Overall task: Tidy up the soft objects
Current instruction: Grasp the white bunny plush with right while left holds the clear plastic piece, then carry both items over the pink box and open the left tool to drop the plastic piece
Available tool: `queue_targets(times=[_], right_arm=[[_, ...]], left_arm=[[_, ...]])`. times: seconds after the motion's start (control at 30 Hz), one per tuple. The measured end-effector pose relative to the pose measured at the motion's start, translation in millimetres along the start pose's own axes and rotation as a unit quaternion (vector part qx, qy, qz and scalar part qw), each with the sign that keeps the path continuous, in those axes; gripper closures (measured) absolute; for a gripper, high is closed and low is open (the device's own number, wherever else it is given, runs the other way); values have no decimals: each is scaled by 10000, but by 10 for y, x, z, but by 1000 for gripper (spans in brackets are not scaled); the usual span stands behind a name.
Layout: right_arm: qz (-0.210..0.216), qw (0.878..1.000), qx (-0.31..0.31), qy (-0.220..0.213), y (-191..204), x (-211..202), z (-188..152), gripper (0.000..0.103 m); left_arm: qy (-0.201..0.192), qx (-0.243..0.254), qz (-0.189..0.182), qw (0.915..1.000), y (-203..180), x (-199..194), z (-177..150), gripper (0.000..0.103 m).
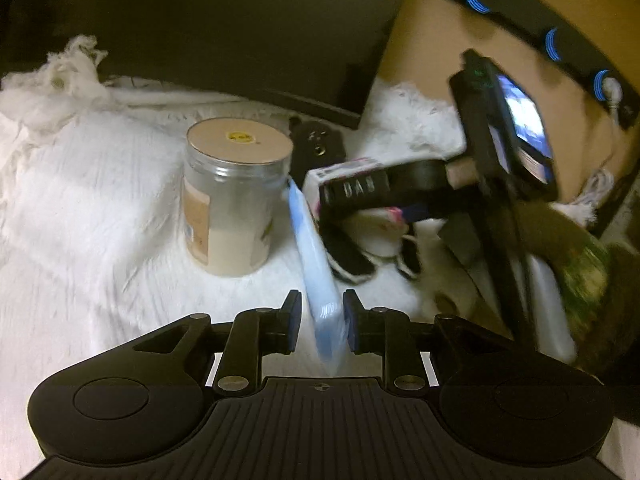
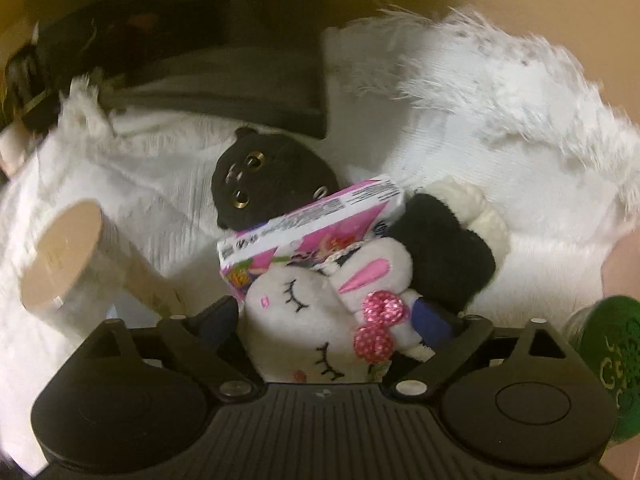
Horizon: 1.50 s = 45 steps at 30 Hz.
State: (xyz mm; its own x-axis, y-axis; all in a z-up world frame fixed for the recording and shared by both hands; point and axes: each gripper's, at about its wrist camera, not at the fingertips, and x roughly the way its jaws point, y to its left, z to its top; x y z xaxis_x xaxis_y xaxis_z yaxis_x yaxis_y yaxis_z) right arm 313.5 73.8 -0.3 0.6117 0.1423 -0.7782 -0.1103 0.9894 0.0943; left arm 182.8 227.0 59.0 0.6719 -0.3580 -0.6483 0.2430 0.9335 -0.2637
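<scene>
In the left wrist view, a white fur throw (image 1: pixel 80 200) covers the surface. On it at 11 o'clock from the left hand-held gripper (image 1: pixel 320 322) stands a clear jar (image 1: pixel 236 196) with a tan lid, part full of pale powder. The left gripper's 2 pads are spread; a flat pale-blue pack (image 1: pixel 316 272) stands on edge between them, touching the right pad and apart from the left one. At 1 o'clock a pink-and-white box (image 1: pixel 344 172) lies just beside a black plush (image 1: pixel 318 148). At 2 o'clock the right hand-held gripper (image 1: pixel 360 204) reaches in, blurred.

In the right wrist view, the jar (image 2: pixel 76 244) appears at 10 o'clock, tilted in this frame. The right gripper (image 2: pixel 332 320) pinches a white bunny plush (image 2: pixel 320 320) with a pink dotted bow. The box (image 2: pixel 308 224) sits at 12 o'clock, touching the bunny, with the black plush (image 2: pixel 264 184) behind it. A black-and-cream plush (image 2: pixel 448 248) lies at 1 o'clock against the bunny. A green lid (image 2: pixel 616 364) shows at 3 o'clock.
</scene>
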Motion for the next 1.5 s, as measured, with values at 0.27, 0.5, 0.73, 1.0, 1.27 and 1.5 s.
queue_targets(times=[0.27, 0.5, 0.73, 1.0, 1.27, 1.5], right_arm=[[-298, 9995, -3, 140, 23, 15, -44, 9], [-281, 9965, 760, 178, -56, 30, -40, 17], [-141, 9994, 318, -9, -97, -357, 33, 31], [297, 9958, 245, -830, -315, -1247, 353, 31], [-62, 9844, 39, -1755, -730, -2203, 378, 31], [-974, 9699, -84, -2230, -1286, -2937, 147, 30]], left_arm=[[387, -499, -157, 9979, 119, 441, 170, 82], [416, -842, -210, 9954, 193, 374, 122, 86], [285, -454, -64, 9985, 24, 118, 307, 86], [-150, -220, -164, 9995, -156, -238, 812, 86], [-273, 38, -1008, 9945, -821, -122, 1129, 86], [-5, 365, -2066, 9777, -1753, 225, 1283, 86]])
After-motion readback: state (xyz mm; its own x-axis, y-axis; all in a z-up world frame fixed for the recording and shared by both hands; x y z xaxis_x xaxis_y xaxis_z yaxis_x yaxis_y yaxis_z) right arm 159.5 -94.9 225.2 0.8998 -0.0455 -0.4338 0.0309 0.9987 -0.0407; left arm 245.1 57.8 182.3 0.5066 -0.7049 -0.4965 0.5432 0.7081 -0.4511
